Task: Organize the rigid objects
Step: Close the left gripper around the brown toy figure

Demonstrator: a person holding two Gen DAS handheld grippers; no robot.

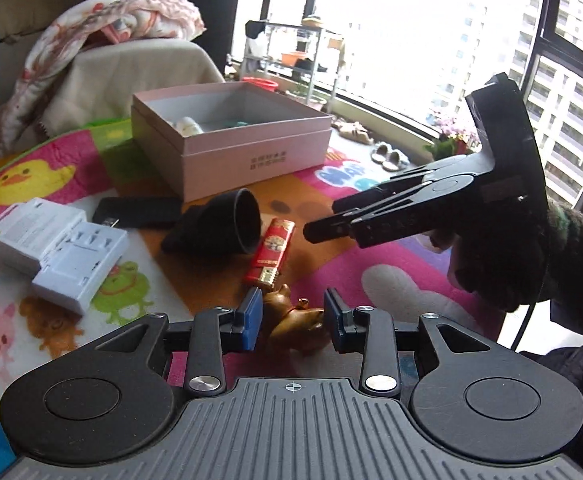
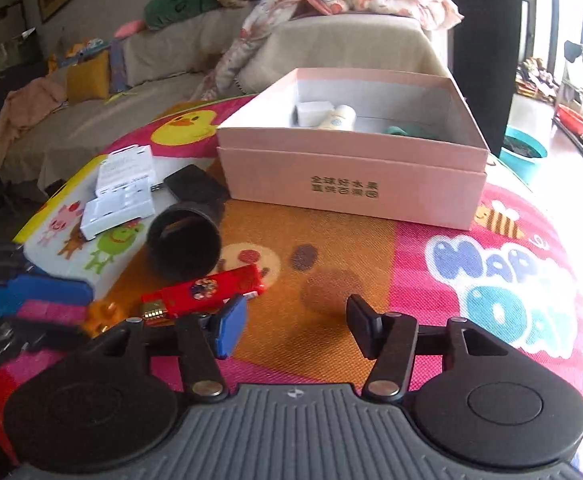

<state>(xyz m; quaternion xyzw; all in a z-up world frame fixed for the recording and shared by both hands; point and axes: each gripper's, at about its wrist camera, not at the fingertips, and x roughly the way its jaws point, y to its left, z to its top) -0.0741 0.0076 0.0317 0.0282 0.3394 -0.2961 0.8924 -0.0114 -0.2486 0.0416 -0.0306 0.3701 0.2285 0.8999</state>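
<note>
Golden figurine point(image 1: 291, 320) lies between the released left tongs point(image 1: 293, 314); right tongs point(image 2: 297, 326) gape empty

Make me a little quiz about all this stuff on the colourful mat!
1. True or false: the black plastic cup stands upright.
2. Which thing lies inside the open pink cardboard box? A: a white bottle. B: a red lighter with a gold end. C: the black plastic cup.
3. What sits between the two blue pads of the left tongs?

Key: 1 false, it lies on its side. 2 A. 3 a small golden-brown figurine.
</note>
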